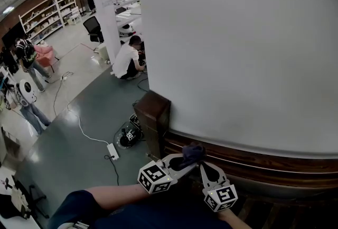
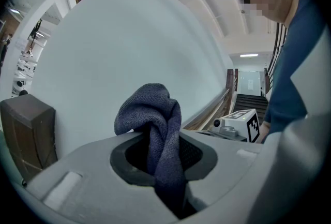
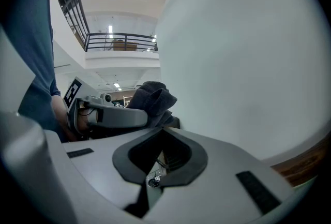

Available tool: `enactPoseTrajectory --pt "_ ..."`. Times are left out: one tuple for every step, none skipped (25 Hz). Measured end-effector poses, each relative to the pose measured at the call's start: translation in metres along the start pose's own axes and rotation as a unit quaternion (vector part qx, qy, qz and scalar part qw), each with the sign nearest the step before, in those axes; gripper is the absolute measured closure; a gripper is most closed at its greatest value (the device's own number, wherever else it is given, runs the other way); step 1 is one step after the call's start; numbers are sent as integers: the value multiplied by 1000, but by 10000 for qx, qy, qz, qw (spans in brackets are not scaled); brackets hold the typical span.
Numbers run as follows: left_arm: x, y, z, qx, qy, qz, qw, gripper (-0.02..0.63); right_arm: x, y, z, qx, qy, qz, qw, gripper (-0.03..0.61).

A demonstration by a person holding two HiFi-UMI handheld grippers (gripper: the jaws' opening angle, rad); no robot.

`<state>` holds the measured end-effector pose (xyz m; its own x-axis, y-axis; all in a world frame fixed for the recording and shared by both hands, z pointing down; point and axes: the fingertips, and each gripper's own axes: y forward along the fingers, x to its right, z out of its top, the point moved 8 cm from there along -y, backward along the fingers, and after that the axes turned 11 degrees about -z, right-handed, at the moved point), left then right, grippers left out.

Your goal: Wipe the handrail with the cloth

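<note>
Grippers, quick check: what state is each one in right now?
Left gripper: shut on the cloth.
Right gripper: shut, nothing between its jaws.

Your left gripper (image 1: 185, 162): jaws clamped on cloth (image 1: 193, 152), pointing right. Your right gripper (image 1: 203, 166): just beside it, jaws together, nothing between, pointing far. Left forearm (image 1: 113, 195) reaches rightward.

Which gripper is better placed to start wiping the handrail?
Left. The left gripper is shut on the cloth, close by the wooden handrail. The right gripper is shut and holds nothing.
</note>
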<state>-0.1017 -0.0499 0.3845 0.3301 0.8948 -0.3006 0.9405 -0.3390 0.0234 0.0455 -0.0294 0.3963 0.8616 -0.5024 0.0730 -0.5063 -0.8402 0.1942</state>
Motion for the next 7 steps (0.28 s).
enactPoseTrajectory --pt "0 0 0 4 -4 7 10000 531 1 0 -1 0 3 1 10000 571" --pt "-1 1 -1 6 -10 14 10000 531 2 1 -1 -2 6 3 10000 571" --pt "-4 1 -2 6 -13 20 10000 531 3 2 -2 -4 8 8 10000 571" --pt "-7 2 -2 7 -14 23 10000 531 4 5 -3 -5 10 14 10000 571" --pt "-10 2 -3 9 -14 25 10000 531 5 9 -5 -5 12 20 10000 571" --pt "-14 3 -4 11 -12 28 10000 531 7 13 -6 -3 15 26 10000 571" --pt "-18 3 -5 13 -10 31 10000 531 8 17 -7 -2 17 32 10000 571"
